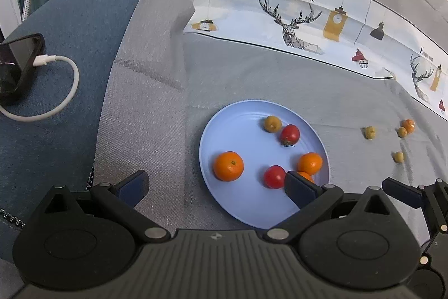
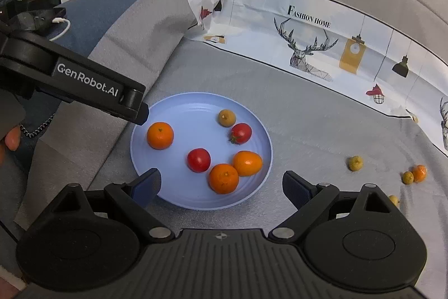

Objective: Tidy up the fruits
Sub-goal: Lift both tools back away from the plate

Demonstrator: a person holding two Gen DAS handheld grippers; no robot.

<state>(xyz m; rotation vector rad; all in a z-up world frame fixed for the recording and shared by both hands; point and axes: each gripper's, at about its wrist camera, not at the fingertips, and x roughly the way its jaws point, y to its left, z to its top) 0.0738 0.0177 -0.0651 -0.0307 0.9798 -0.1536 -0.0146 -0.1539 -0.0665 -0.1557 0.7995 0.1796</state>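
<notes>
Hovering with jaws spread wide and empty, the right gripper (image 2: 221,187) is pointing down at the near rim of the blue plate (image 2: 179,108); the left gripper (image 1: 215,184) is likewise standing open, holding nothing. Six fruits are sitting on the plate, while a small yellow-green fruit (image 2: 355,163) and three others are lying well apart on the grey cloth (image 2: 308,125). These are probably light, round, prone to rolling and bruising; gripping across the widest part is advisable. A printed sheet (image 2: 350,46) is bordering the cloth.
</notes>
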